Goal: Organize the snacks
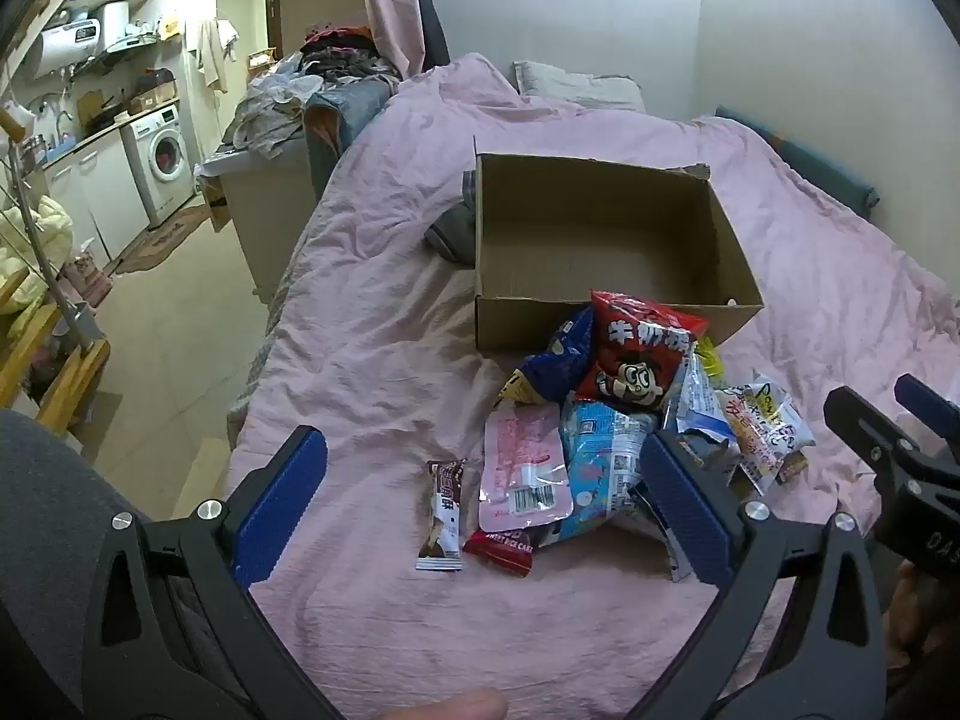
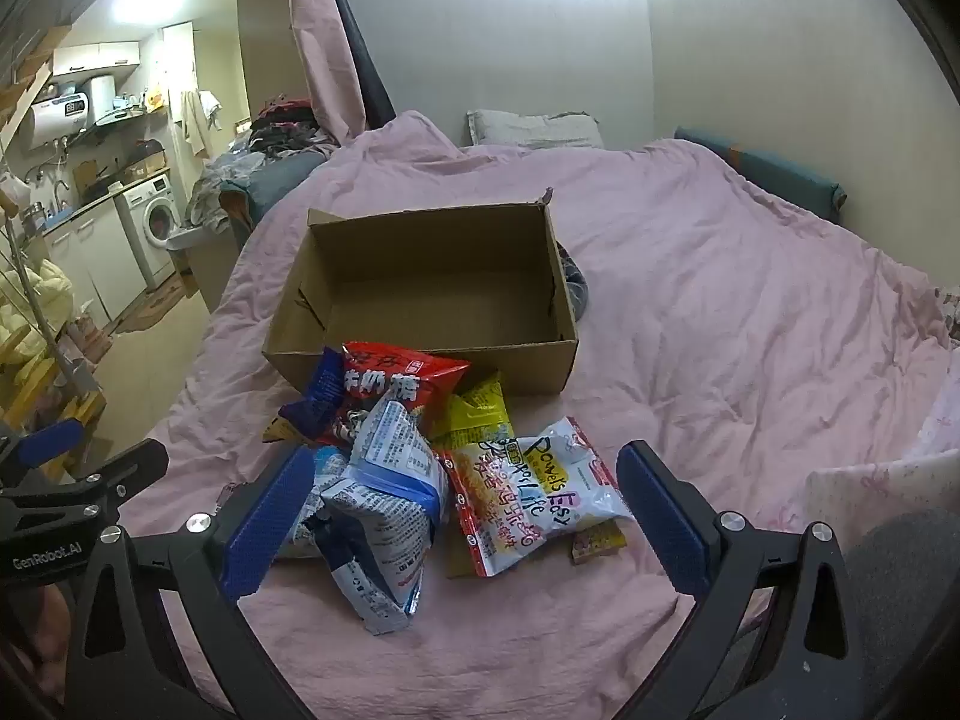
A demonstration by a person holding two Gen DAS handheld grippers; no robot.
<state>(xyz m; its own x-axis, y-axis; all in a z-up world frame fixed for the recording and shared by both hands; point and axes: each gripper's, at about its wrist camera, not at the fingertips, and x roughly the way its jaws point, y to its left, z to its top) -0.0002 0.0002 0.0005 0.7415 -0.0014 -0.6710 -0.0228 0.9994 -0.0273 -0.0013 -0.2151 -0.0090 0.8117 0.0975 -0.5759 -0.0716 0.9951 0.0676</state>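
Observation:
An open, empty cardboard box (image 1: 600, 240) sits on the pink bed; it also shows in the right wrist view (image 2: 432, 294). A heap of snack packets lies in front of it: a red bag (image 1: 636, 360), a blue bag (image 1: 555, 360), a pink pouch (image 1: 522, 462), a light blue packet (image 1: 600, 462) and a small brown bar (image 1: 444, 516). In the right wrist view a white and blue packet (image 2: 384, 504), a yellow bag (image 2: 480, 408) and a white "Powers Easy" bag (image 2: 528, 498) show. My left gripper (image 1: 480, 510) is open over the pile's near left. My right gripper (image 2: 462, 516) is open around the pile's near right.
The pink bedcover (image 1: 372, 324) fills the bed, with a pillow (image 1: 576, 84) at the head. A dark grey garment (image 1: 450, 234) lies beside the box. Left of the bed are a clothes heap (image 1: 288, 96), a washing machine (image 1: 159, 156) and floor.

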